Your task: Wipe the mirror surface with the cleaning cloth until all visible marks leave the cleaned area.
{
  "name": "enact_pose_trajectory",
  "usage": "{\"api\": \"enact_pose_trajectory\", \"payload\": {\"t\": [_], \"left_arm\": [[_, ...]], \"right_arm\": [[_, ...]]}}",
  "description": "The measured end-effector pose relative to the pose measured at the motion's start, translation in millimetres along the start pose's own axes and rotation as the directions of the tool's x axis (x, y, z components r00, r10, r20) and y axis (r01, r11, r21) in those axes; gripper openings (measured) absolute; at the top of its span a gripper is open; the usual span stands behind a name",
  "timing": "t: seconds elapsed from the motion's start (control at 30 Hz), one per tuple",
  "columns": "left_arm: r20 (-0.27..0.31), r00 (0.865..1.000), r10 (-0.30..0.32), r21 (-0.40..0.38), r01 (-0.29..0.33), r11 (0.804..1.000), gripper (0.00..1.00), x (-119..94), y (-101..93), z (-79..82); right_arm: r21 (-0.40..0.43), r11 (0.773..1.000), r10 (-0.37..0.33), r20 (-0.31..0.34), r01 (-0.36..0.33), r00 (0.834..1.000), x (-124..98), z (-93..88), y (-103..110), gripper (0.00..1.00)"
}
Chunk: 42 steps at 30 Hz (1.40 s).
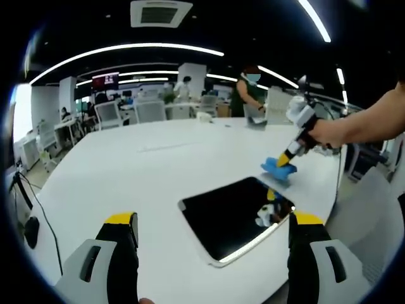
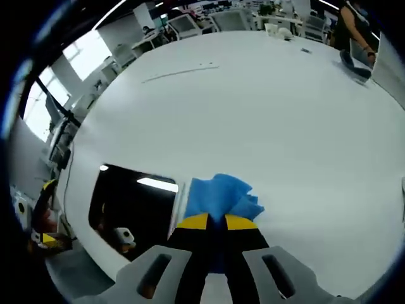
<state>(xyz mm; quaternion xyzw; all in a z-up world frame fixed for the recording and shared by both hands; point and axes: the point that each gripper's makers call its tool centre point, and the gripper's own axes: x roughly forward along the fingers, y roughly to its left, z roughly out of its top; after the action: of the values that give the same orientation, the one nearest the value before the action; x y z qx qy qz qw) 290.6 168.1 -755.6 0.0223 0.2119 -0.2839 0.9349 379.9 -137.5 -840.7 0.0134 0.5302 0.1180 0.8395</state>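
A dark rectangular mirror [image 1: 234,216] lies flat on the white table [image 1: 145,171]. In the right gripper view the mirror [image 2: 133,206] sits left of a blue cleaning cloth [image 2: 218,193]. My right gripper [image 2: 216,223] is shut on the cloth, which rests on the table just beside the mirror's edge. In the left gripper view a person's hand holds that right gripper [image 1: 286,163] over the blue cloth [image 1: 278,170] at the mirror's far corner. My left gripper [image 1: 214,221] stands open with nothing between its fingers, near the mirror's near side.
Office chairs and desks [image 1: 133,113] stand behind the table. A person [image 1: 248,95] stands at the far side near a laptop [image 1: 255,120]. A cable [image 1: 38,209] hangs off the table's left edge. The table edge [image 1: 329,202] runs close to the mirror's right side.
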Motion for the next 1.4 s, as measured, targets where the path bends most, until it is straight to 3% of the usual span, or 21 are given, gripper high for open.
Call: {"api": "enact_pose_trajectory", "payload": {"t": [0.23, 0.3, 0.4, 0.53, 0.63, 0.73, 0.93, 1.03, 1.07, 1.17, 1.23, 1.4], "left_arm": [[-0.011, 1.0, 0.01, -0.005, -0.01, 1.0, 0.99, 0, 3.4, -3.5], [-0.012, 1.0, 0.017, -0.009, -0.017, 1.0, 0.99, 1, 5.0, -4.7], [-0.017, 1.0, 0.026, -0.018, -0.026, 1.0, 0.99, 1, 6.4, -6.2], [-0.019, 0.999, 0.034, -0.021, -0.034, 0.999, 0.99, 3, 8.6, -6.9], [-0.017, 0.999, 0.039, -0.028, -0.039, 0.999, 0.99, 2, 10.7, -6.9], [-0.023, 0.999, 0.029, -0.022, -0.03, 0.999, 0.99, 3, 10.4, -7.5], [-0.021, 1.0, -0.024, 0.0, 0.024, 1.0, 0.99, 9, 17.8, -1.6], [0.004, 0.998, -0.066, 0.007, 0.066, 0.998, 0.99, 10, 20.8, 8.2], [0.005, 0.997, -0.077, 0.011, 0.077, 0.997, 0.99, 9, 22.0, 9.9], [0.016, 0.993, -0.116, 0.007, 0.116, 0.993, 1.0, 5, 27.0, 16.9], [0.022, 0.992, -0.125, 0.007, 0.125, 0.992, 1.0, 2, 30.0, 18.6], [0.033, 0.997, -0.074, -0.002, 0.074, 0.997, 1.0, -1, 32.5, 17.5]], "right_arm": [[-0.039, 0.999, -0.032, 0.0, 0.032, 0.999, 11, -6.8, -11, 0.03], [-0.058, 0.998, -0.023, 0.023, 0.025, 0.999, 12, -2.7, -9, 0.04], [-0.068, 0.998, -0.017, 0.01, 0.018, 1.0, 15, -4.0, -6, 0.05], [-0.115, 0.993, -0.017, 0.012, 0.018, 1.0, 17, -8.3, -2, 0.06], [-0.196, 0.98, -0.025, 0.028, 0.03, 0.999, 16, -9.0, -1, 0.07], [-0.179, 0.983, -0.029, 0.028, 0.034, 0.999, 16, -7.5, -2, 0.08], [-0.18, 0.983, -0.038, 0.043, 0.045, 0.998, 15, -9.1, 11, 0.23], [-0.076, 0.997, 0.0, 0.085, 0.006, 0.996, 1, -5.8, 18, 0.24], [-0.067, 0.998, -0.008, 0.114, 0.015, 0.993, -3, -0.5, 15, 0.29], [-0.128, 0.991, -0.011, 0.192, 0.037, 0.981, -29, 9.6, 10, 0.47], [-0.144, 0.988, -0.016, 0.25, 0.054, 0.968, -50, 12.3, 4, 0.52], [-0.207, 0.977, 0.018, 0.353, 0.059, 0.936, -77, 6.6, -12, 0.74]]}}
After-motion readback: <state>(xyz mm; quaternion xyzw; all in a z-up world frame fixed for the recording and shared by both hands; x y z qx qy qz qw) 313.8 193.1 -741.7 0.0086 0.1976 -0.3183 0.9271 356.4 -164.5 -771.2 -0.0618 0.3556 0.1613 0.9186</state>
